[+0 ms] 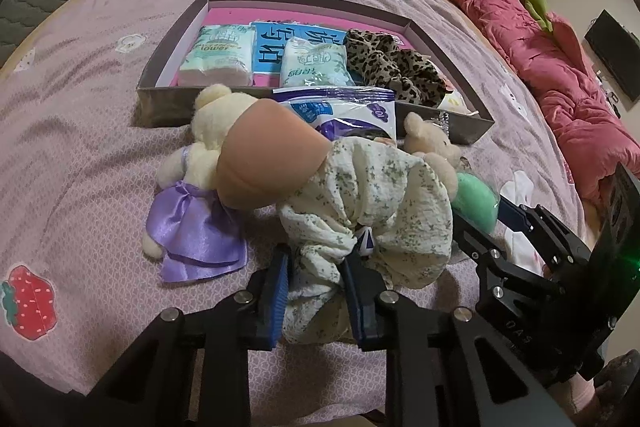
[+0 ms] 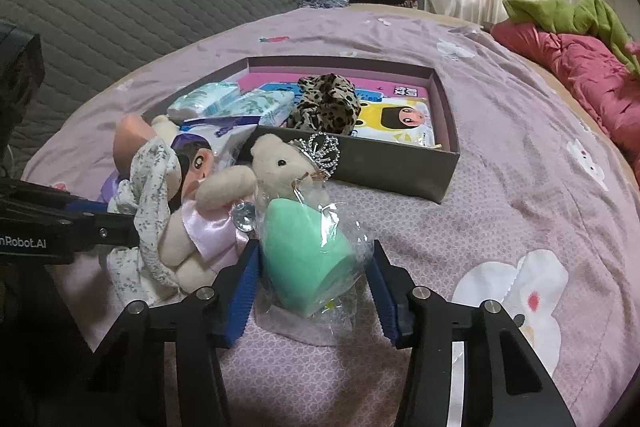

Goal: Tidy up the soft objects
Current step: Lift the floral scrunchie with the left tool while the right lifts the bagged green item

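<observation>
My left gripper (image 1: 318,291) is shut on the bunched floral dress (image 1: 384,195) of a doll lying on the bed, its bare peach head (image 1: 272,155) toward the box. In the right wrist view that gripper (image 2: 116,223) comes in from the left onto the same dress (image 2: 152,195). My right gripper (image 2: 312,291) brackets a green sponge in clear wrap (image 2: 304,251), its pads against the wrap on both sides. A cream bear wearing a tiara (image 2: 276,159) lies between the doll and the sponge. A bear in a purple dress (image 1: 196,231) lies left of the doll.
A shallow grey box (image 1: 168,99) behind the toys holds tissue packs (image 1: 220,55), a blue booklet (image 1: 272,43) and a leopard-print scrunchie (image 1: 392,67). A blue-white packet (image 1: 344,111) leans on its front wall. A pink quilt (image 1: 560,75) is heaped along the right.
</observation>
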